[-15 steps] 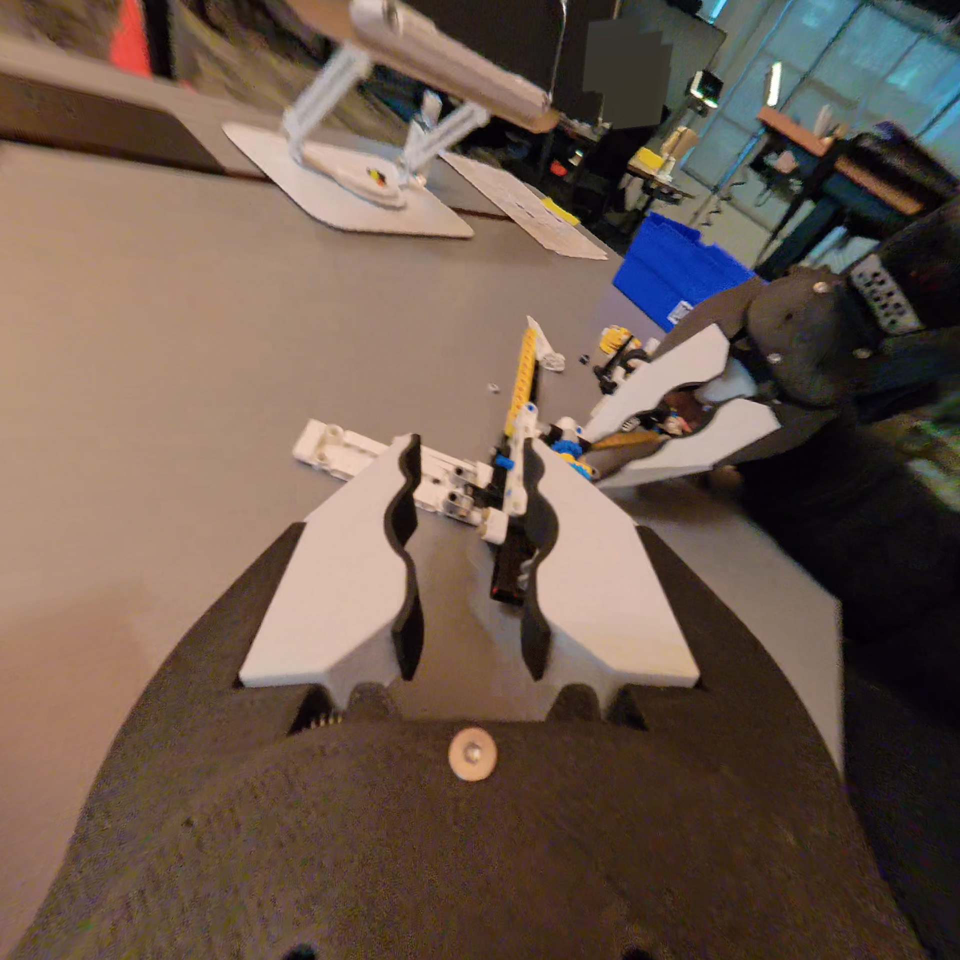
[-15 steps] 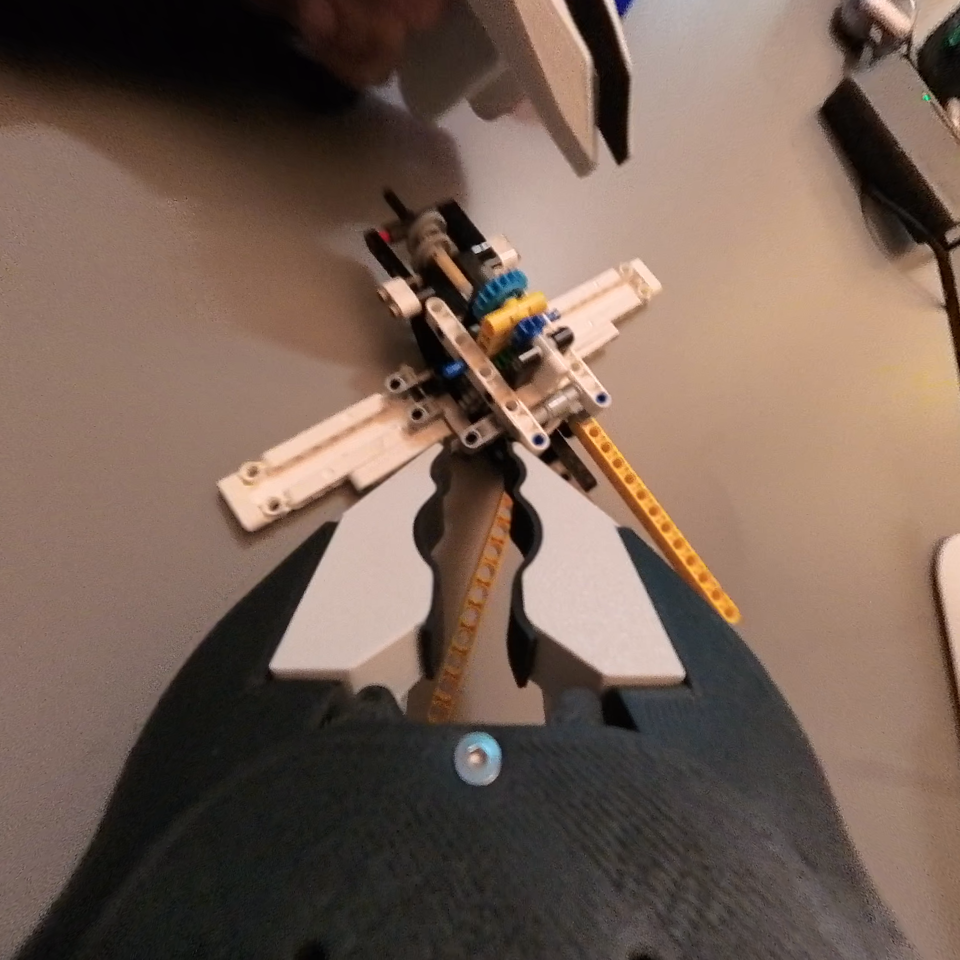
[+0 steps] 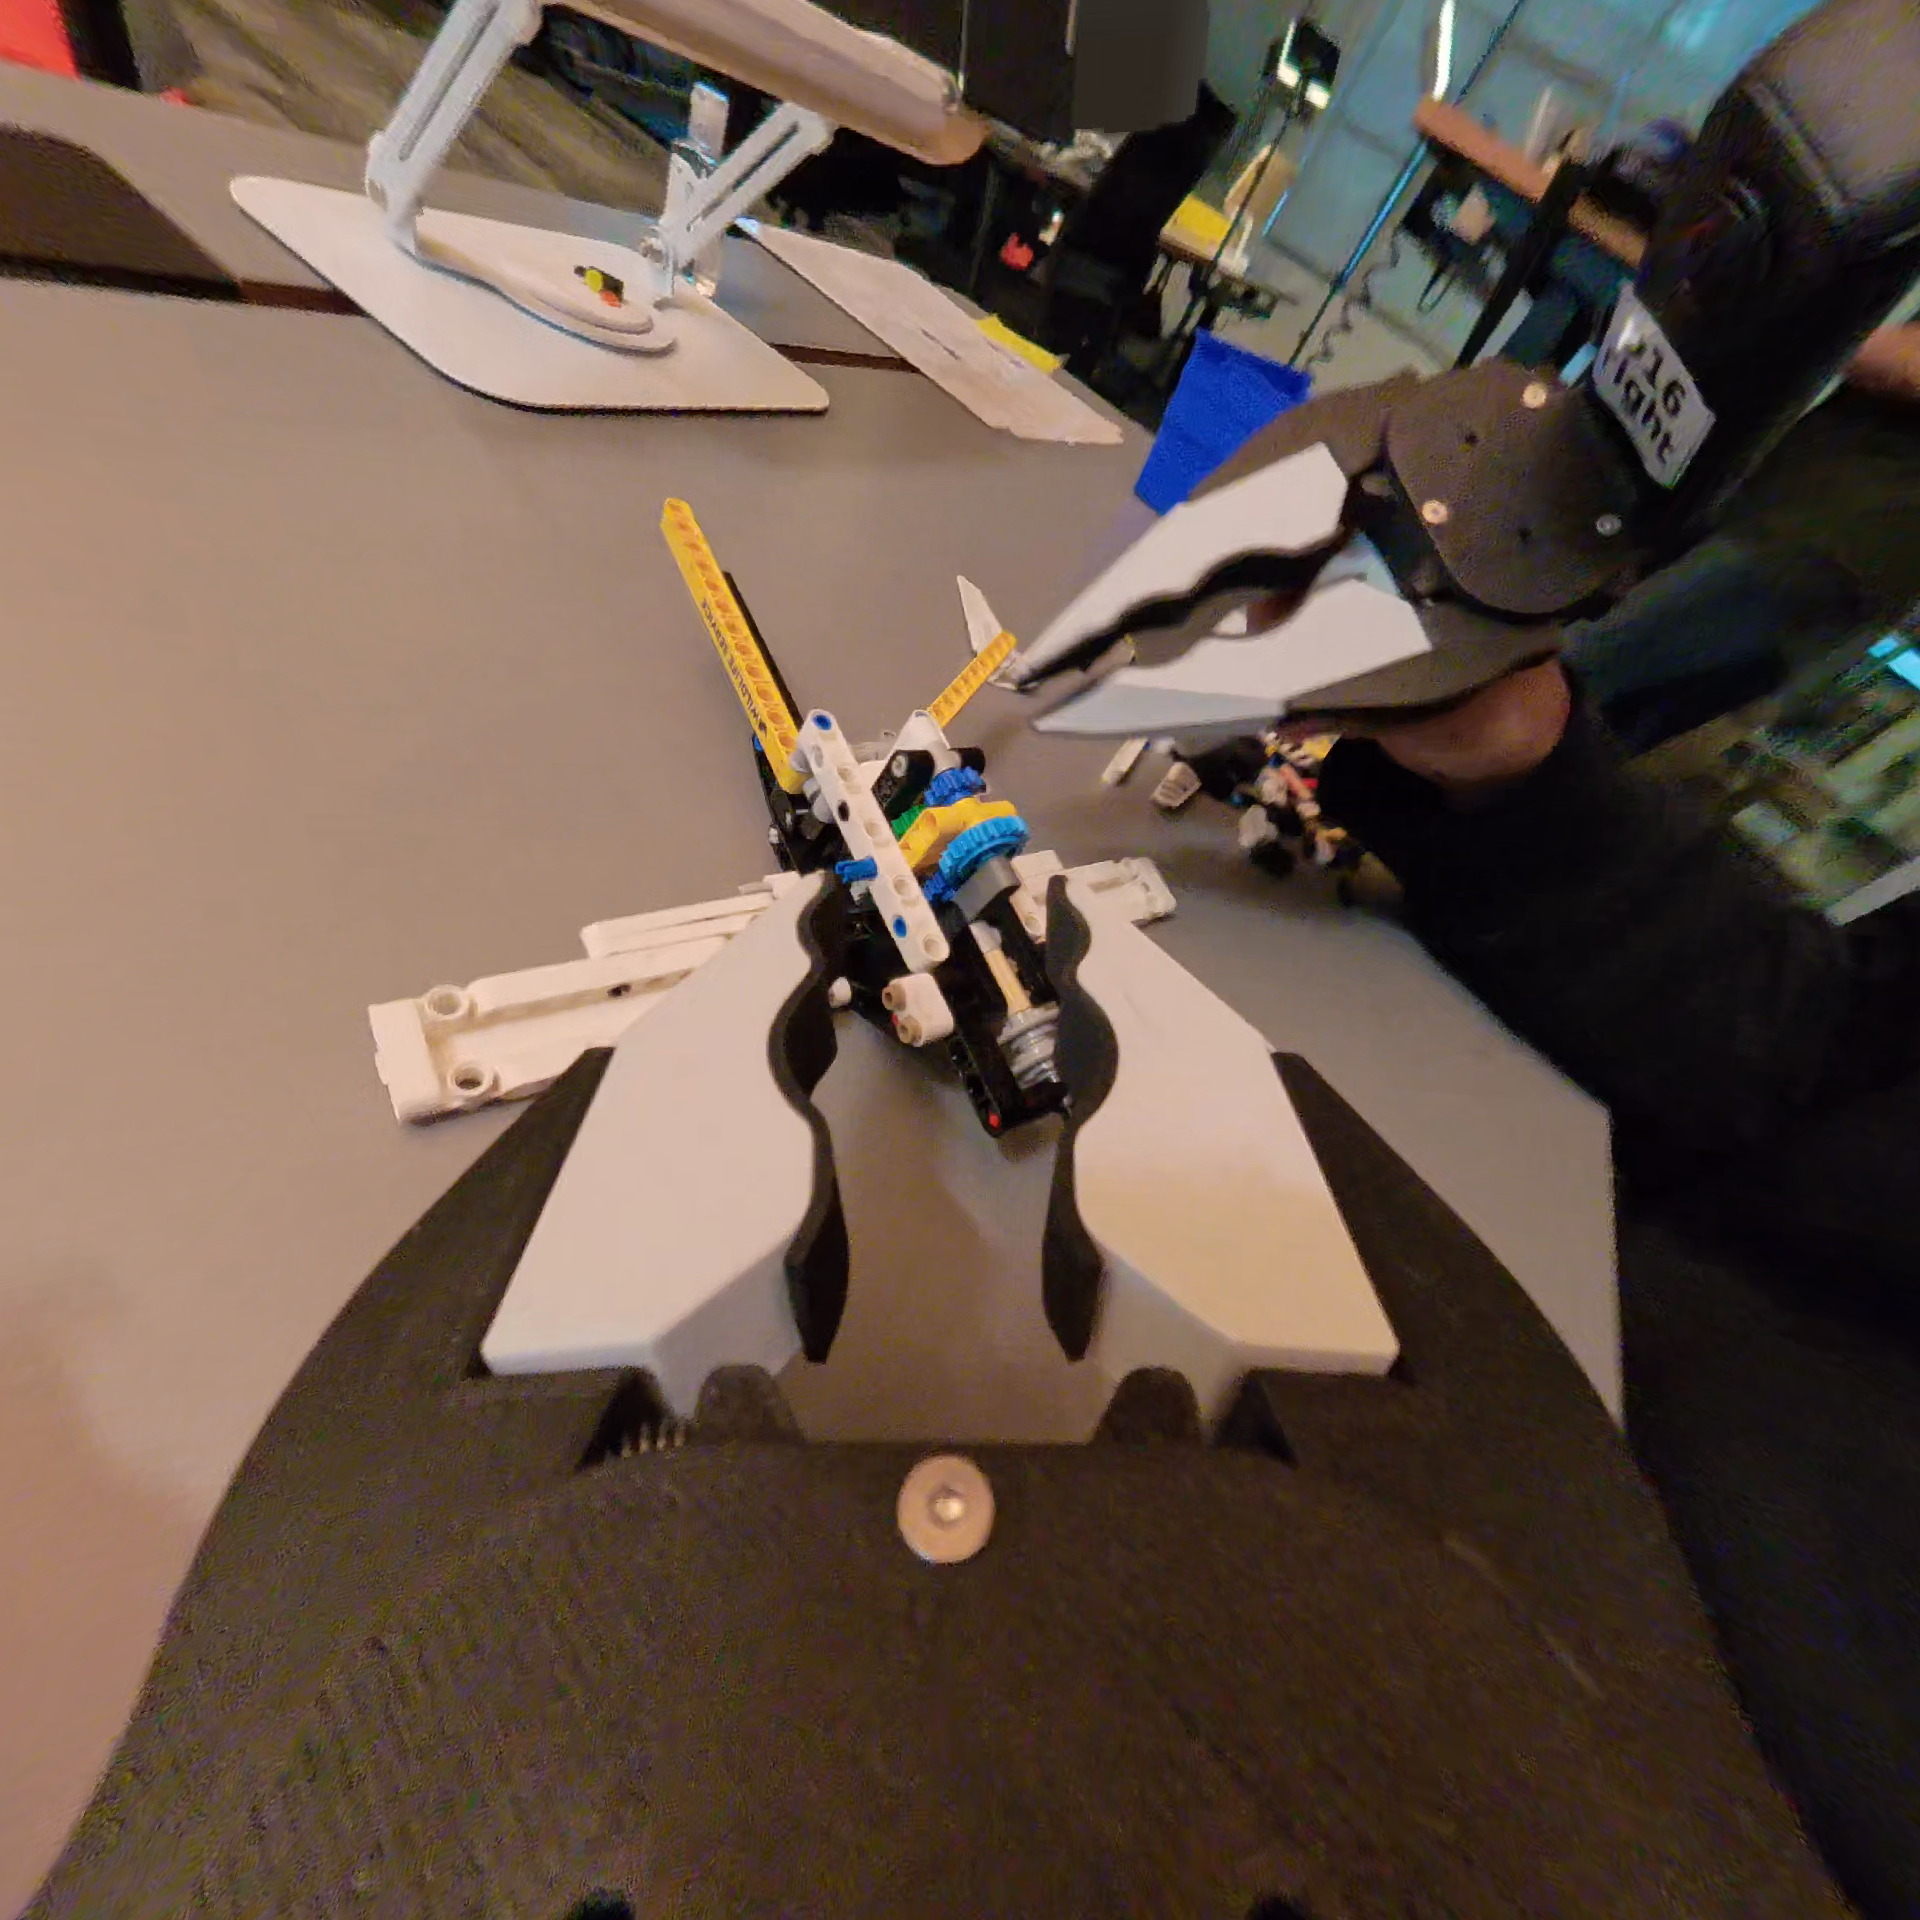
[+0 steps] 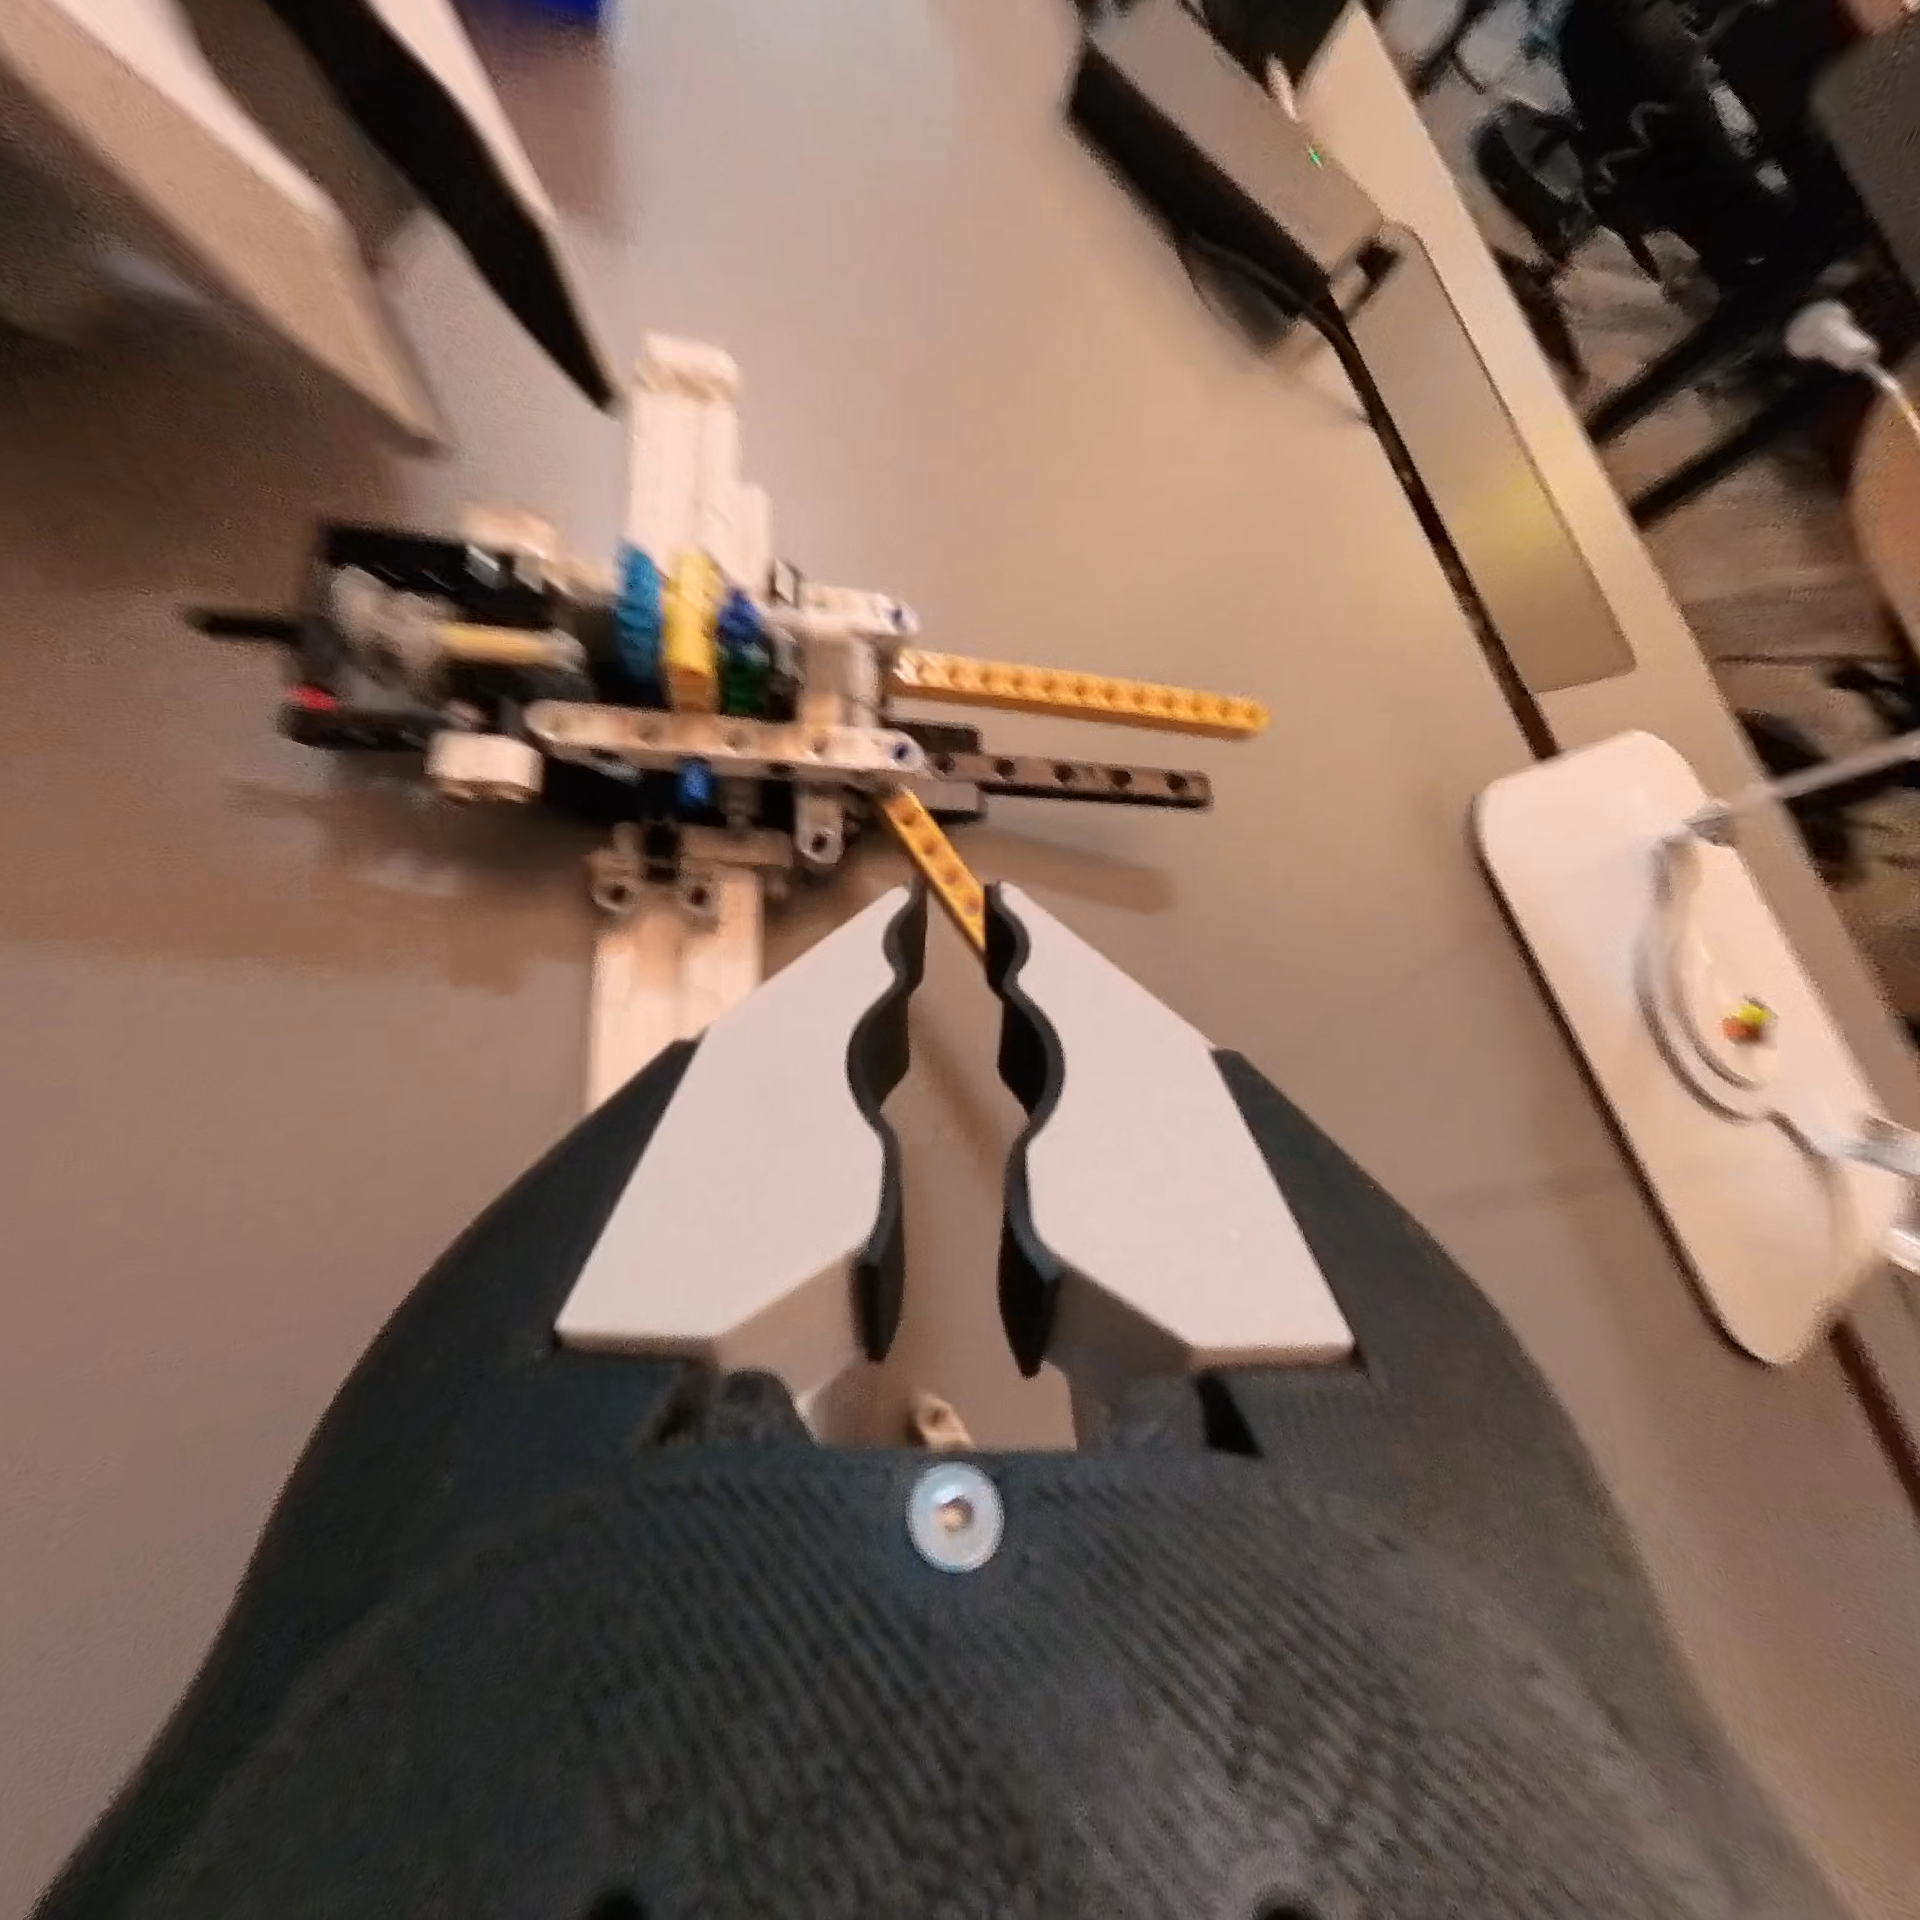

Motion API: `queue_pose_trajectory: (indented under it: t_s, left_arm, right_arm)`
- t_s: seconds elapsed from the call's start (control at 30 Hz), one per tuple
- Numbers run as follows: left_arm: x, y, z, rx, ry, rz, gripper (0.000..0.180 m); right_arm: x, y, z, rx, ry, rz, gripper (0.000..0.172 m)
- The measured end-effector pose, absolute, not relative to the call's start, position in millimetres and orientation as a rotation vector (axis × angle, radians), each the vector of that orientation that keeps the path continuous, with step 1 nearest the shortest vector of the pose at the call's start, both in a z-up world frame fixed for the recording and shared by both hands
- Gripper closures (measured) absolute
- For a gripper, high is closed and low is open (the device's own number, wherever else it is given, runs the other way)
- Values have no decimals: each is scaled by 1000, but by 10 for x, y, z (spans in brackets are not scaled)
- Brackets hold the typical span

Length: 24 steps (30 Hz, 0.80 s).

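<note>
Left gripper (image 3: 940, 987) straddles the black tail of the brick model (image 3: 894, 831), fingers wide, grip unclear. Right gripper (image 4: 954, 920) pinches the short yellow beam (image 4: 940, 862) at its tips, jaws narrow.

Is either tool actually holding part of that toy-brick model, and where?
Right tool pinches the short yellow beam at its free end. Left tool straddles the model's black end; grip unclear.

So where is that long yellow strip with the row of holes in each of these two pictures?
Left wrist view: the long yellow beam rises up and left from the brick model, above centre.
Right wrist view: it runs level, pointing right from the model, right of centre.
Shared landmark: the white stand base.
</note>
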<state>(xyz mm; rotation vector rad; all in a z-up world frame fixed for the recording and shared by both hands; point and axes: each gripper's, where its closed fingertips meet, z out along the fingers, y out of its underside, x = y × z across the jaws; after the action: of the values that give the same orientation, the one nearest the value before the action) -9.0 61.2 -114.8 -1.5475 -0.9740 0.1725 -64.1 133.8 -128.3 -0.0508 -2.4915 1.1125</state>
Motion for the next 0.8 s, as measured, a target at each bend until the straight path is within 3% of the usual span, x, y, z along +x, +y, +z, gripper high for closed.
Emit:
queue_pose_trajectory:
  t_s: [0.13, 0.4, 0.53, 0.8]
  left_arm:
    - [-8, 726, -1282, -1541, -1025, -81, 132]
    - [372, 1149, -1369, -1714, -844, -298, 127]
    - [665, 1428, -1392, -1864, -638, -305, 134]
    - [405, 1173, -1035, -1654, -636, -79, 153]
  right_arm:
    - [-201, 1158, -1184, -64, -2710, 1403, 166]
    - [-395, 1250, -1505, -279, -2794, 1255, 169]
    - [-638, 1369, -1609, -328, -2707, 1111, 172]
    - [-590, 1305, -1402, -263, -2641, 1222, 166]
